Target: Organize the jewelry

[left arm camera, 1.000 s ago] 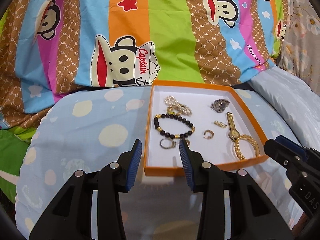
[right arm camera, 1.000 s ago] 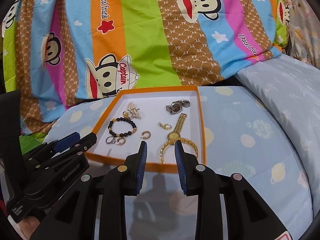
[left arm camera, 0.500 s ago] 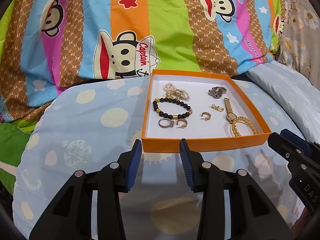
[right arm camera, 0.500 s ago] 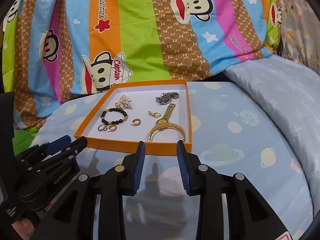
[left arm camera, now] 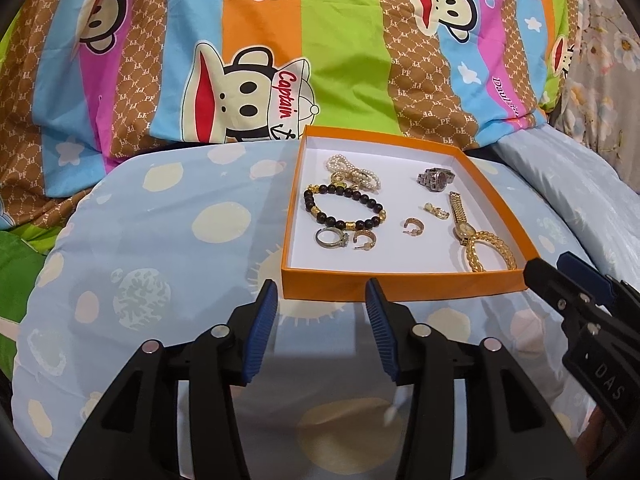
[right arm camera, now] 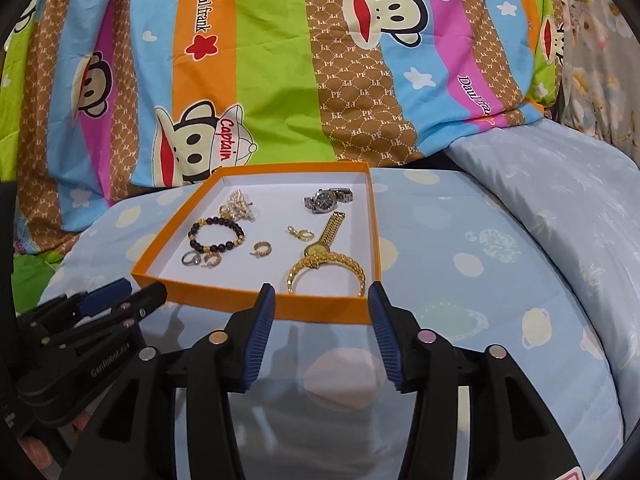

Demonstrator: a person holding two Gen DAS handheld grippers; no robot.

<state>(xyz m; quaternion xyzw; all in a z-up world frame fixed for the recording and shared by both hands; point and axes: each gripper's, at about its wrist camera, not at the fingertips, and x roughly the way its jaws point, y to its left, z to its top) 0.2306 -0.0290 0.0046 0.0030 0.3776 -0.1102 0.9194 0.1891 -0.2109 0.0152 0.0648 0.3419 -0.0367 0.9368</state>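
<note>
Plainly, an orange box with a white floor sits on a pale blue spotted cushion on the bed, with a bright striped monkey-print blanket rising behind it. Both hand-held tools hover low just short of the box's near wall, empty. The left tool has its blue pads spread apart, facing the left half of that wall. The right tool is equally spread, its tips level with the box's near right corner; from the left camera only its tip shows, cut off at the frame edge.

All the jewelry lies loose inside the box. At the back left is a pearl piece, bunched so its shape is hard to read. Just in front lies a dark beaded bracelet, then a silver ring beside a gold hoop earring. A second hoop and a small gold earring, too small to make out, sit mid-box. A silver watch rests at the back right. A gold watch runs along the right wall, its looped gold band partly hidden by the near wall.

Open cushion lies left and right of the box and in front of both tools.
</note>
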